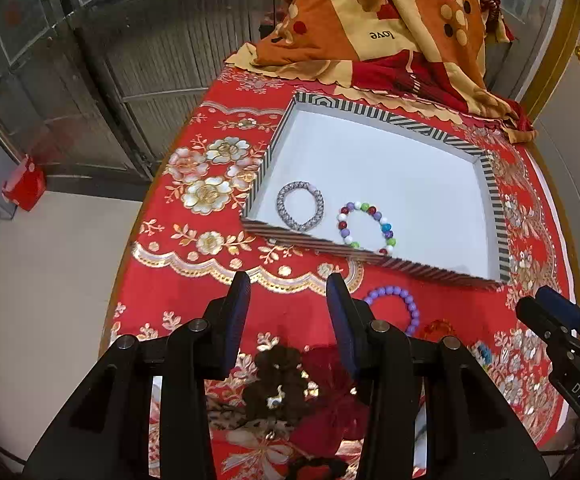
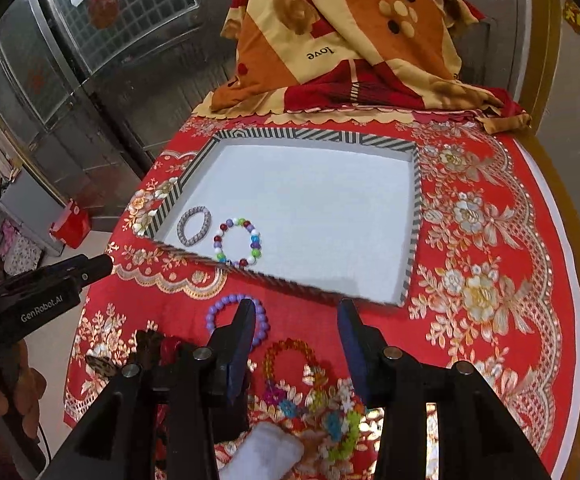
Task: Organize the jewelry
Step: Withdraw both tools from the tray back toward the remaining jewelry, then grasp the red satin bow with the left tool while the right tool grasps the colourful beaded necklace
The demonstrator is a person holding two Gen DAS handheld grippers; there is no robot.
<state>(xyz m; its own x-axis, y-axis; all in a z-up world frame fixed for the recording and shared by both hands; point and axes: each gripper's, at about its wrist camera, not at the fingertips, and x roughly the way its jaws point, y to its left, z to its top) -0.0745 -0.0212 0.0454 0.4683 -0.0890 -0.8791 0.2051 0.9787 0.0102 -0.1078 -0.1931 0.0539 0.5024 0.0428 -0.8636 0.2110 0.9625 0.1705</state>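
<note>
So the round table [image 2: 530,280] had this loud red and gold floral cloth on it, and a shallow tray [image 2: 417,216] with a black-and-white striped rim and a white floor sat in the middle. Two pieces were already inside, both tucked into the tray's near left corner: a silver chain bracelet [image 1: 300,211] right by the left wall, and a multicoloured bead bracelet [image 1: 367,228] just beside it, against the near wall. Everything else was out on the cloth along the near edge of the table: a purple bead bracelet [image 2: 237,318] just outside the tray's near wall, an amber-orange bead bracelet [image 2: 289,360] next to that, a string of bright flower-shaped beads [image 2: 322,412], and over on the left some dark brown and red fabric pieces [image 1: 286,384], couldn't tell exactly what. The left gripper [image 1: 288,312] hung above the fabric pieces with its jaws apart and nothing in them. The right gripper [image 2: 296,336] was over the amber one, jaws also apart and empty. A rumpled orange patterned blanket [image 2: 330,40] was heaped at the far edge.
</note>
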